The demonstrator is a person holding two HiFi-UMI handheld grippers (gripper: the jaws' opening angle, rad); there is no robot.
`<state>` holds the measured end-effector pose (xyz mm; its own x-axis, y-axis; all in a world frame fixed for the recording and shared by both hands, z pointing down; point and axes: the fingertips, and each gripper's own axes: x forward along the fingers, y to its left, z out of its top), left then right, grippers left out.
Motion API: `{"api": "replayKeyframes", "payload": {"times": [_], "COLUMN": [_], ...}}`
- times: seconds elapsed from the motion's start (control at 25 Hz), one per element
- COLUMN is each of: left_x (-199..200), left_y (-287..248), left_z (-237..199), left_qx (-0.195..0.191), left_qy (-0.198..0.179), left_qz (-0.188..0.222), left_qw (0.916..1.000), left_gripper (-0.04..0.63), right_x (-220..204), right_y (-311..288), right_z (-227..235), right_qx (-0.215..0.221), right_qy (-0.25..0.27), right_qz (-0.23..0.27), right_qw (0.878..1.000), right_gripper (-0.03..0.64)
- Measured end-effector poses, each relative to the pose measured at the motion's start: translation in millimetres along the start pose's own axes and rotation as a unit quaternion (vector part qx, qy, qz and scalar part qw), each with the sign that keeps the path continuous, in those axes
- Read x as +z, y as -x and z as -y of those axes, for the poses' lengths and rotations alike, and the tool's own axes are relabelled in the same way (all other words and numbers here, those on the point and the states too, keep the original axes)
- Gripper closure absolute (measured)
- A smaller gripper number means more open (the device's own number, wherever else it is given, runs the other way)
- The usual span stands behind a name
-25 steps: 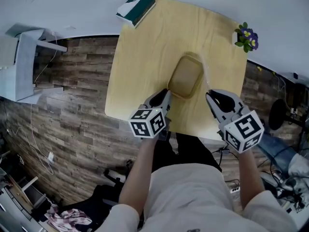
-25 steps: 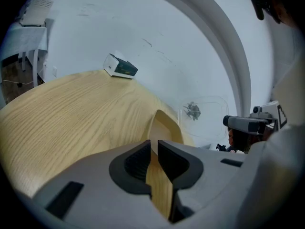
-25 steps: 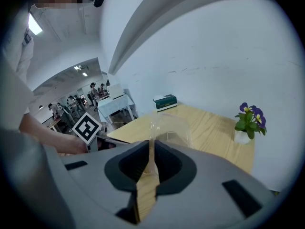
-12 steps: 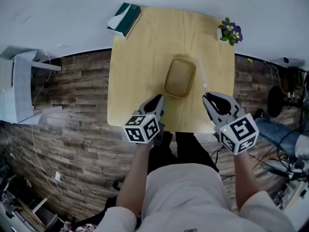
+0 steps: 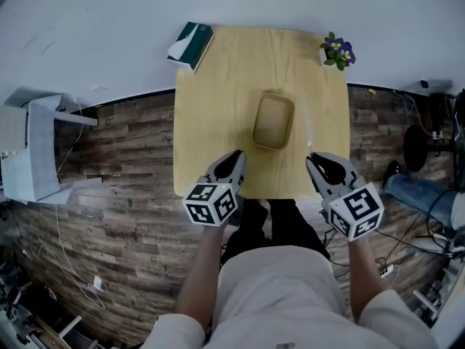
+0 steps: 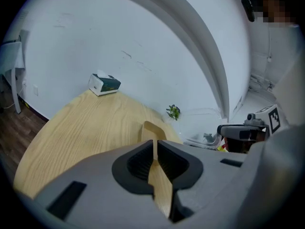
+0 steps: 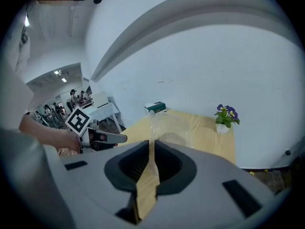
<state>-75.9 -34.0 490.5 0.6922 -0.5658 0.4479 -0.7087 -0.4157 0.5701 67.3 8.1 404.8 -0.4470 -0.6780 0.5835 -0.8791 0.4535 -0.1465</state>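
Note:
A shallow brown container (image 5: 273, 120) lies at the middle of a square light-wood table (image 5: 211, 122); it also shows just beyond my left jaws (image 6: 151, 129). A clear plastic lid (image 7: 169, 124) lies beside it on its right. My left gripper (image 5: 235, 155) hovers at the table's near edge, shut, with nothing in it. My right gripper (image 5: 312, 160) hangs level with it on the other side, also shut and empty. Both stand short of the container without touching it. Each gripper sees the other: the right gripper (image 6: 240, 130) and the left gripper (image 7: 102, 137).
A green and white tissue box (image 5: 190, 46) sits on the table's far left corner. A small pot of purple flowers (image 5: 336, 51) stands on the far right corner. White furniture (image 5: 33, 147) stands on the wood floor at left; cables and gear lie at right.
Both grippers have drawn back from either side of the container to the table's near edge. The head view now takes in the whole table from farther off.

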Motion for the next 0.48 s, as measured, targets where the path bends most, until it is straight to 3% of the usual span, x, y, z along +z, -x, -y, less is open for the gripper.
{"api": "replayKeyframes", "payload": {"times": [0.48], "left_x": [23.9], "left_y": [25.6], "left_z": [28.4], "left_qx": [-0.032], "left_qy": [-0.045], "left_qz": [0.019], "left_qw": [0.9983], "left_gripper": [0.586], "right_x": [11.6], "right_y": [29.4], "right_z": [-19.7], "right_qx": [-0.024], "right_qy": [-0.006], "right_qz": [0.039], "right_qw": [0.999], "right_gripper": [0.575]}}
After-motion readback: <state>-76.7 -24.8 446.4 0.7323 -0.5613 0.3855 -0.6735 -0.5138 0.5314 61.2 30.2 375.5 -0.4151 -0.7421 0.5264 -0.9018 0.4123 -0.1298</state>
